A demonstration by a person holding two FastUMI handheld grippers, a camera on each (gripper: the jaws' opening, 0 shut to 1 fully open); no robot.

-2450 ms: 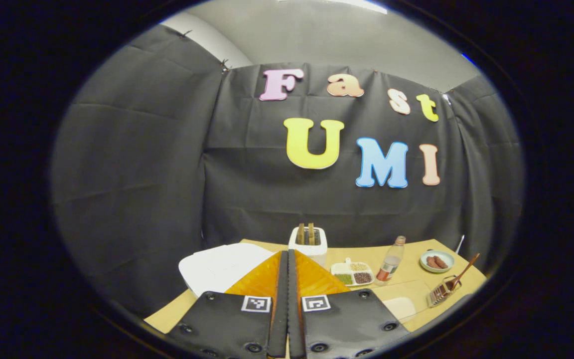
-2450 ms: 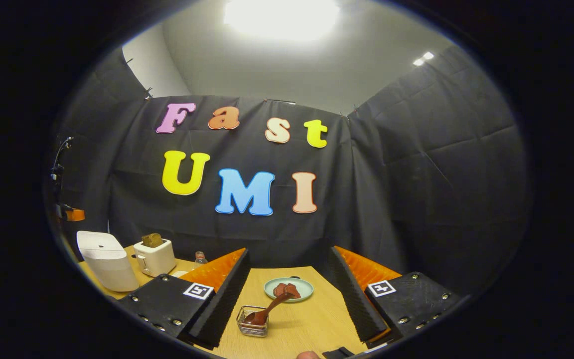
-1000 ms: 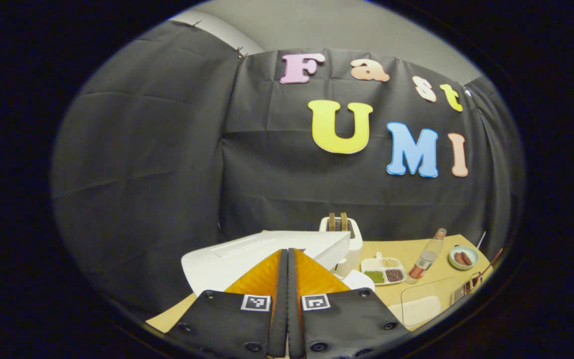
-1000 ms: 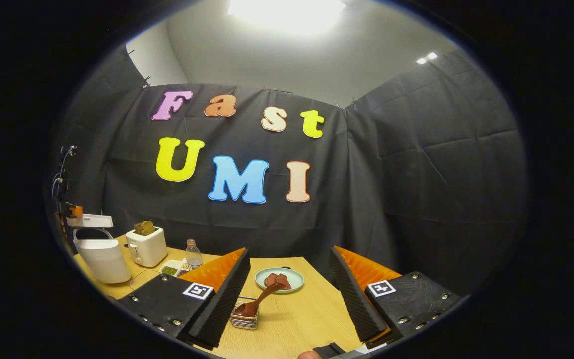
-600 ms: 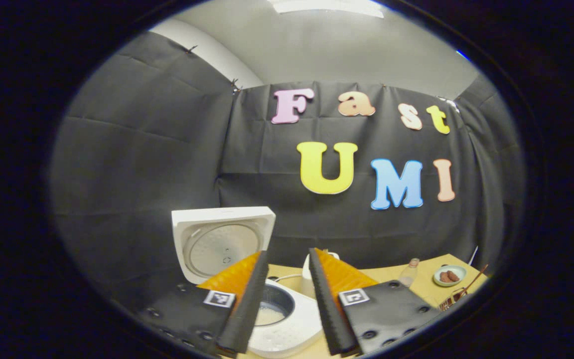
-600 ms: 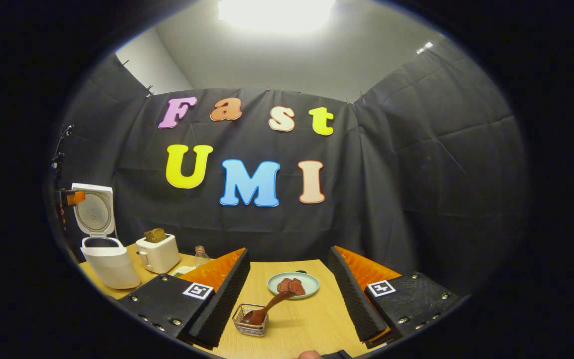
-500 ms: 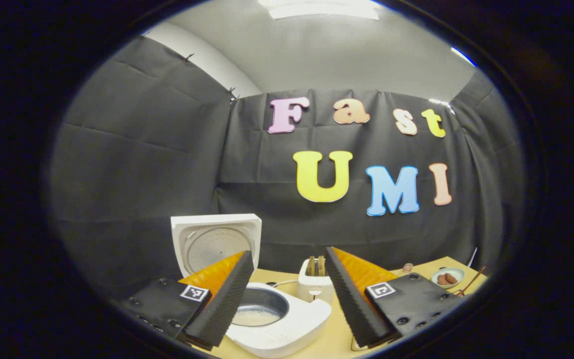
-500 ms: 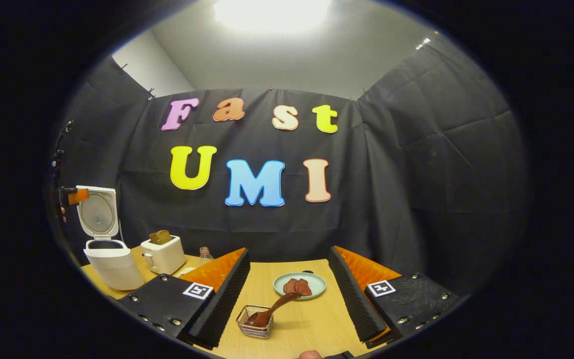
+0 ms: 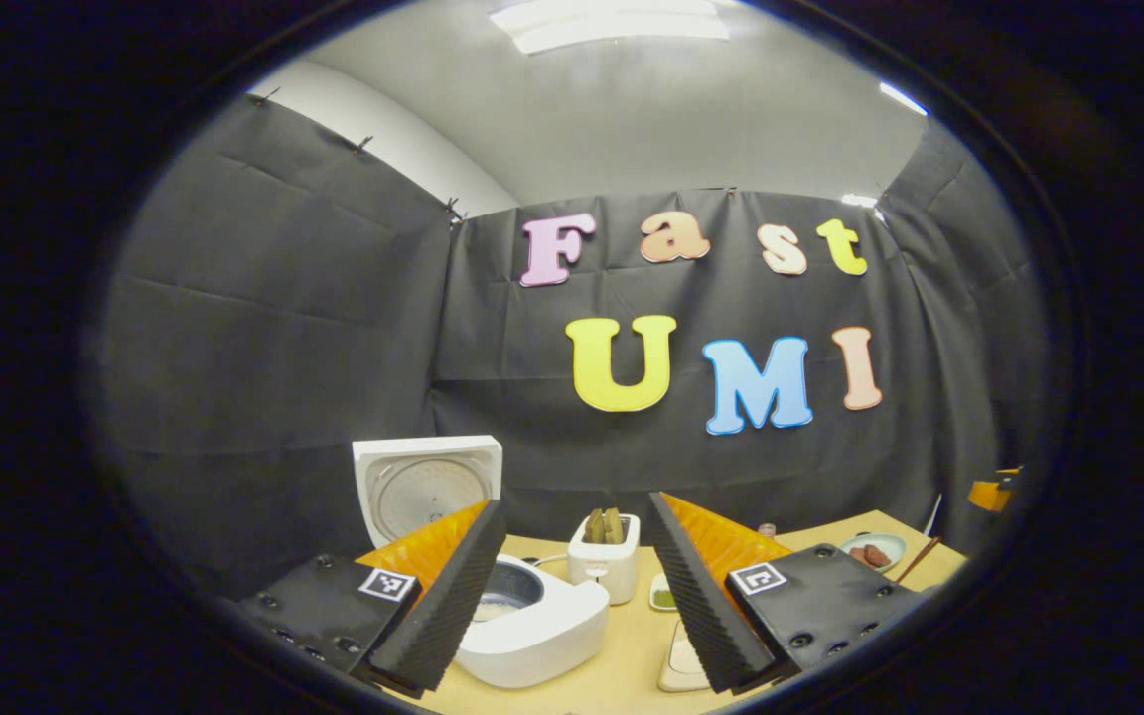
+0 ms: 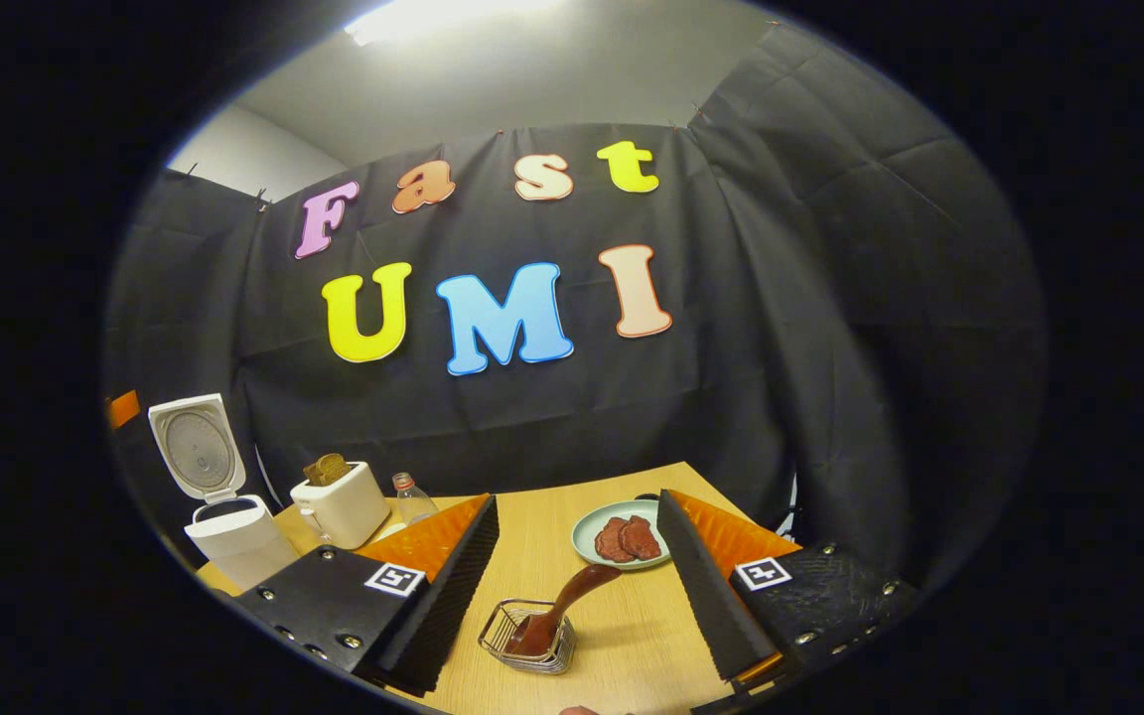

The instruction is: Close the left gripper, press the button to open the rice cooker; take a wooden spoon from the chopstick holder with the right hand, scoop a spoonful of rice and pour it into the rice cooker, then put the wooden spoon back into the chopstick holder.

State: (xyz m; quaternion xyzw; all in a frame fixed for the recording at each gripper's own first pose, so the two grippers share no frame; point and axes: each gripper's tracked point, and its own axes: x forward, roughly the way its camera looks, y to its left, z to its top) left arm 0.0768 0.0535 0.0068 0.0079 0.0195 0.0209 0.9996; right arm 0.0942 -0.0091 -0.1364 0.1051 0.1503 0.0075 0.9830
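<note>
The white rice cooker (image 9: 532, 626) stands just beyond my left gripper (image 9: 574, 511), its lid (image 9: 426, 485) raised upright and the inner pot showing. That gripper is open with nothing between its fingers. In the right gripper view the cooker (image 10: 234, 541) sits far left with its lid (image 10: 191, 447) up. A wire chopstick holder (image 10: 529, 636) stands on the table between the fingers of my open right gripper (image 10: 577, 501). A brown wooden spoon (image 10: 572, 591) leans in it, handle pointing up and right, untouched.
A white toaster (image 9: 604, 558) with bread stands behind the cooker, a small grain tray (image 9: 664, 597) beside it. A plate of sausages (image 10: 622, 536) lies behind the holder, and a bottle (image 10: 411, 501) stands near the toaster (image 10: 339, 508). The table's far edge meets the cloth wall.
The cooker lid sprang up from shut. My left gripper went from shut to open and drew back. My right gripper tilted downward over the holder and spoon.
</note>
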